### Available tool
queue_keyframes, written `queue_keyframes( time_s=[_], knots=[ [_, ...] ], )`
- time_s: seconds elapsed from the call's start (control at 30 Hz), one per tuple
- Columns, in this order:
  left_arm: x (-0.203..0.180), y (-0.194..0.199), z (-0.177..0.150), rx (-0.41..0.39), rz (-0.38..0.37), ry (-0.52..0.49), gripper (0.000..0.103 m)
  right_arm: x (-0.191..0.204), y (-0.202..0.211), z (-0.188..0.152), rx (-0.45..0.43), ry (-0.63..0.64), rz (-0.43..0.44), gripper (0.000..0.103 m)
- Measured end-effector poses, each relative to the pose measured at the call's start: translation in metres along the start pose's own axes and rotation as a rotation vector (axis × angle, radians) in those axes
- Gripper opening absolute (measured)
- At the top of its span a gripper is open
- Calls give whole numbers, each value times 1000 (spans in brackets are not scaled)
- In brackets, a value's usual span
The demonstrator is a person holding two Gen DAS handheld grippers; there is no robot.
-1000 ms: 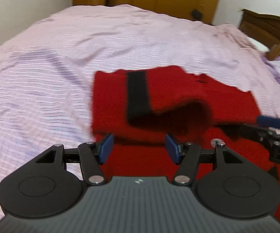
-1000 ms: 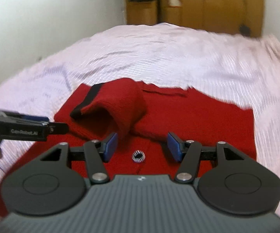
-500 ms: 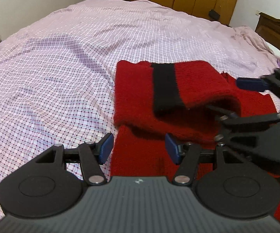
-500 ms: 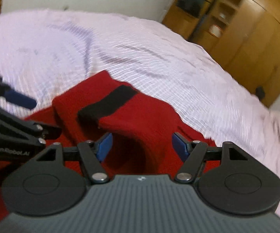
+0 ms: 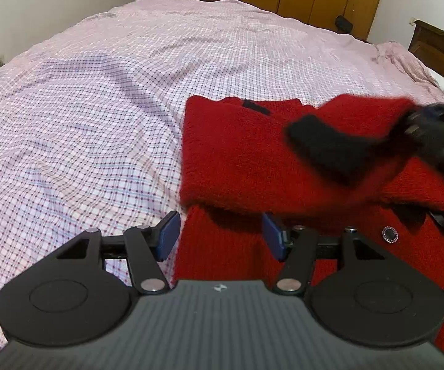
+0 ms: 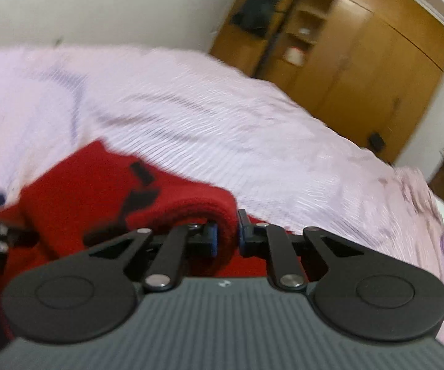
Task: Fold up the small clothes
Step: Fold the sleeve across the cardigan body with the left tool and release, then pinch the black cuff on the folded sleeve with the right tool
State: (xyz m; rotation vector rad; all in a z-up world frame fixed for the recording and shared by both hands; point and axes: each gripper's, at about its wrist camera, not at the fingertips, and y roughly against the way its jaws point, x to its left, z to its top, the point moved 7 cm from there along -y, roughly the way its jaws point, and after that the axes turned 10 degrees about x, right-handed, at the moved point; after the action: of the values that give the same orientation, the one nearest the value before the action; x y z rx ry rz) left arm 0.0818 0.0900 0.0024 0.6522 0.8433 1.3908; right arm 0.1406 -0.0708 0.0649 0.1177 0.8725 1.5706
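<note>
— So where's the red sweater (image 5: 240, 160) lying?
— Spread on the pink checked bedsheet (image 5: 83, 117), a fuzzy, thick knit with a round button (image 5: 389, 234) on the front.
— And the right gripper (image 6: 226, 237)?
— Its jaws have just been closing; the blue pads now pinch a rolled red fold of the sleeve (image 6: 191, 206), which carries a black cuff band (image 5: 330, 145).
— The left gripper (image 5: 220, 236)?
— Jaws apart, gripping nothing, poised over the sweater's ribbed near edge. A wooden wardrobe (image 6: 360, 71) stands behind the bed.
</note>
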Motion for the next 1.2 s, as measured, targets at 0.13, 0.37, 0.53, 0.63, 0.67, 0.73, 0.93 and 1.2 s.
queue_keyframes(
  time_s=[0.13,0.37,0.53,0.63,0.67,0.73,0.93,1.2],
  knots=[
    [-4,-7,1,-2,31,-19,64,-46,3,-16,11,-205,23,14],
    [-2,-22,3,15,61,4,64,-88,-18,-83,137,-534,165,18],
    [0,-26,5,15,73,10,64,-110,-22,-125,194,-694,193,39],
    [1,-27,6,17,76,13,64,-122,-19,-139,212,-733,185,40],
    [2,-27,6,17,78,14,64,-126,-16,-143,218,-745,186,40],
    [2,-28,6,17,81,12,64,-133,-10,-151,237,-762,205,41],
    [1,-27,7,17,94,3,64,-153,15,-156,263,-724,177,42],
    [-1,-26,8,13,111,3,64,-180,-13,-127,237,-643,146,42]
  ],
)
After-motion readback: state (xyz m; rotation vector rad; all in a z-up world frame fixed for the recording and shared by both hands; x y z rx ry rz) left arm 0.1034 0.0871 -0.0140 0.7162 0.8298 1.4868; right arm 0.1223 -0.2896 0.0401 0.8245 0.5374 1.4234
